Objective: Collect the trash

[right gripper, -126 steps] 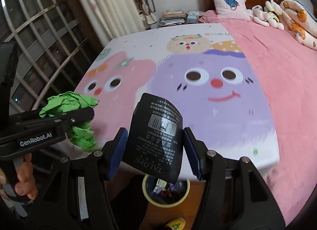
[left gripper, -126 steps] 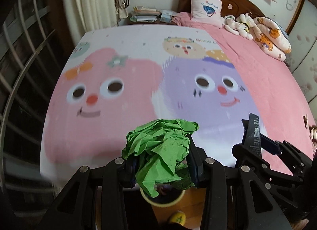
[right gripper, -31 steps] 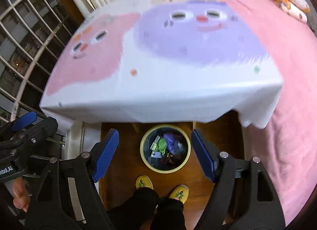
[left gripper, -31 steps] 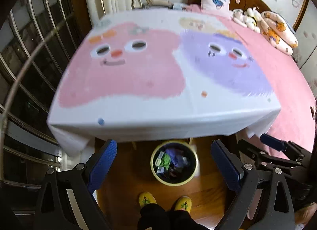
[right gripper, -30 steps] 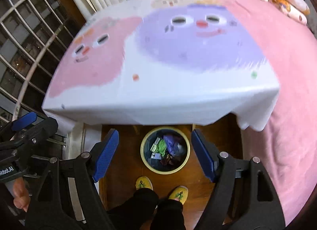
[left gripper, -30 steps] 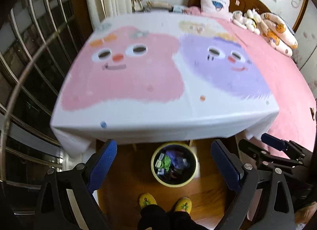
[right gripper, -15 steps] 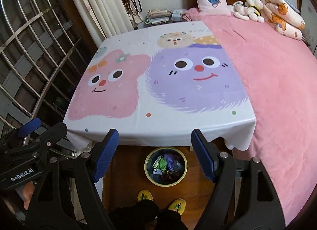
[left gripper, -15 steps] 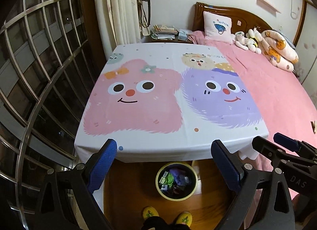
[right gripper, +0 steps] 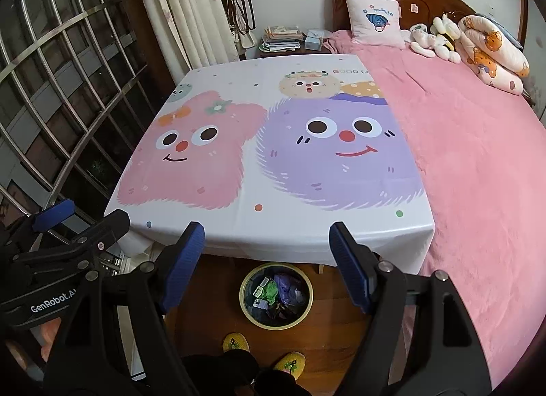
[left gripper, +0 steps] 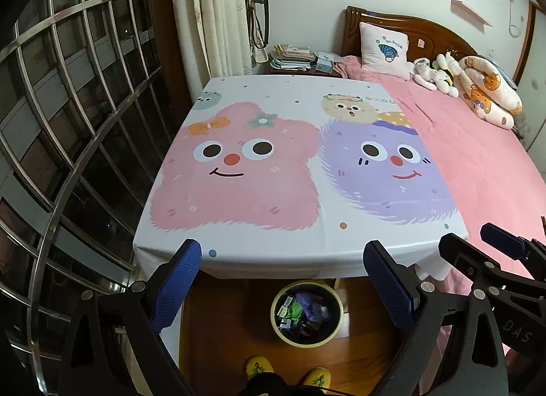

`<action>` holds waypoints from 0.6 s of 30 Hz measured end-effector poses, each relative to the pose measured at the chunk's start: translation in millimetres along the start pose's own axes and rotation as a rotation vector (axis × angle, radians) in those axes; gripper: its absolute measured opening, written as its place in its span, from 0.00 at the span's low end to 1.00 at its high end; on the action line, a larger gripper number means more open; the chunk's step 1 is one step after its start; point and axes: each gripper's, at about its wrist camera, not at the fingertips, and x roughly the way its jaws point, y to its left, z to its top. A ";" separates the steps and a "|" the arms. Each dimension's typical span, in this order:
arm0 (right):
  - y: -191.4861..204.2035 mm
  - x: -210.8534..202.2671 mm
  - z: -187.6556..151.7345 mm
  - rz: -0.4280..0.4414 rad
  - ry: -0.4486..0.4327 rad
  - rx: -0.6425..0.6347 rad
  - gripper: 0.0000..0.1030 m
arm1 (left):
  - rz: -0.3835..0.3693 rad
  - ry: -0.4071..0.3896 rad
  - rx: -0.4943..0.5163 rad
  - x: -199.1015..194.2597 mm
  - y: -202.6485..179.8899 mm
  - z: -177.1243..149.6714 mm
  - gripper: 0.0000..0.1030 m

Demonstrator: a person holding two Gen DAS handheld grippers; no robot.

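Observation:
A round bin with a yellow rim [left gripper: 275, 300] [right gripper: 243, 285] stands on the wooden floor at the foot of the table. Green crumpled paper [left gripper: 294, 308] [right gripper: 270, 289], purple trash and small wrappers lie inside it. My left gripper [left gripper: 281, 256] is open and empty, held high above the bin. My right gripper [right gripper: 267, 230] is open and empty too, beside the left one. The left gripper also shows at the left edge of the right wrist view [right gripper: 80, 222]; the right gripper shows at the right edge of the left wrist view [left gripper: 477, 242].
A table with a cartoon-monster cloth [left gripper: 273, 235] [right gripper: 239, 225] lies ahead, against a pink bed [right gripper: 477, 157] with a pillow and plush toys. A window grille [left gripper: 68, 123] is on the left. My yellow slippers [right gripper: 262, 355] stand on the floor by the bin.
The green paper and the black packet have left the grippers; both grippers are open. Both cameras have tilted up from the bin, so the table and room fill the views.

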 end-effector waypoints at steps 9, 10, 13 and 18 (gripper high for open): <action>-2.2 3.5 -1.3 0.002 0.008 0.005 0.71 | 0.007 0.009 -0.005 5.6 -0.2 0.6 0.94; -1.8 3.3 -1.1 0.001 0.008 0.007 0.71 | 0.007 0.009 -0.002 6.6 -0.9 0.9 0.94; -2.8 4.3 -1.0 0.002 0.011 0.011 0.71 | 0.010 0.012 0.008 9.1 -3.2 0.2 0.94; -6.8 7.0 -2.1 0.000 0.016 0.021 0.71 | 0.011 0.014 0.013 10.6 -5.4 -0.2 0.94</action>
